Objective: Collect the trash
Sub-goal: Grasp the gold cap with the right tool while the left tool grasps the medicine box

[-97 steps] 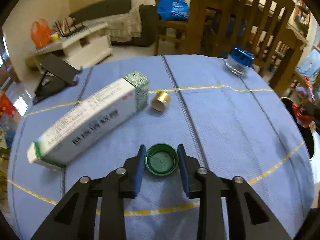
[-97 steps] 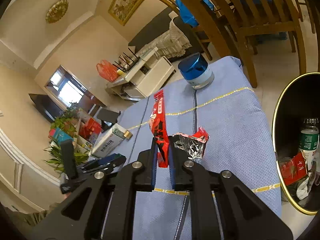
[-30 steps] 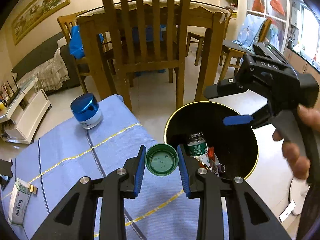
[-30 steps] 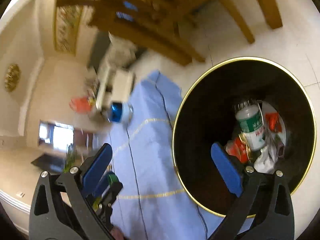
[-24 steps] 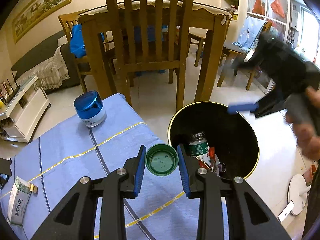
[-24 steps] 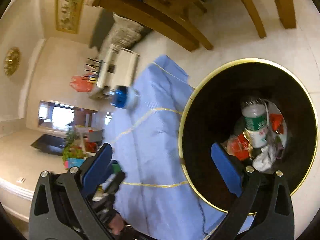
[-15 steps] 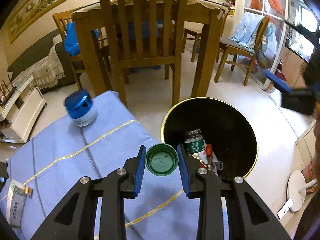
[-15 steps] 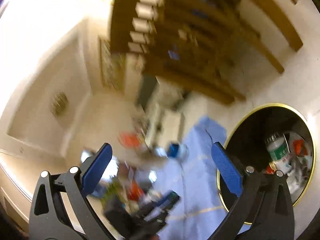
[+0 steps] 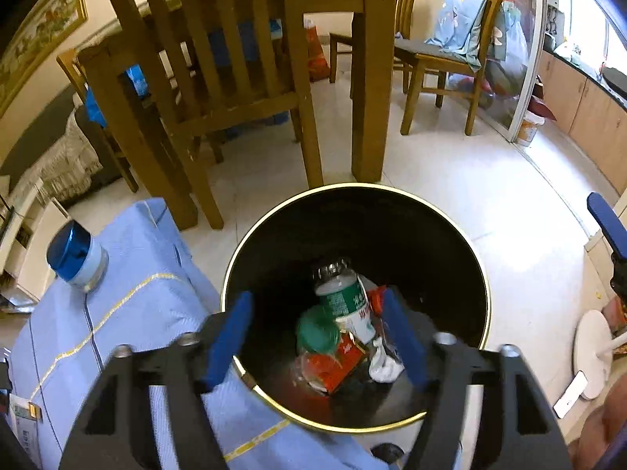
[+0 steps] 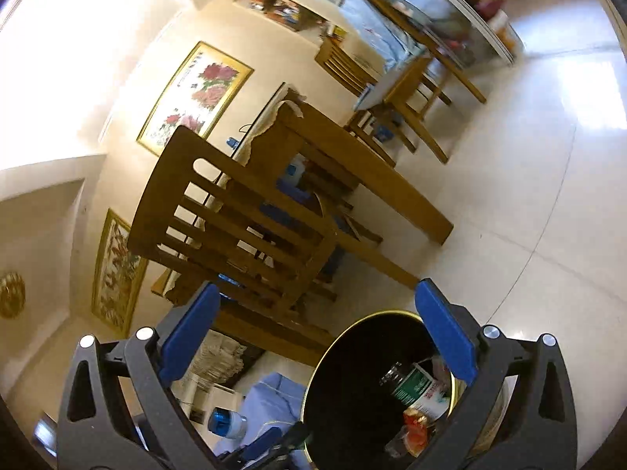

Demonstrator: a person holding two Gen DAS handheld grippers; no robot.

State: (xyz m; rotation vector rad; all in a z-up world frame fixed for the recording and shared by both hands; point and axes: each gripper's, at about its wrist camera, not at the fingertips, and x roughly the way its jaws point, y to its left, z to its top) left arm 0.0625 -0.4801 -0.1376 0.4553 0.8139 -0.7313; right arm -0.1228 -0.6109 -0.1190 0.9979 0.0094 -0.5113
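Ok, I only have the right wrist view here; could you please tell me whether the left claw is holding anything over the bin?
Observer: No. The left claw is opening and its pads press on nothing; a blurred green cap shows between and below them, inside the black bin, over the trash.
Operator: Thank you. Apart from the blue-lidded jar, does anything else lie on the table?
Observer: Yes, a white and green box lies on the blue cloth at the far left edge of the left wrist view, partly cropped.
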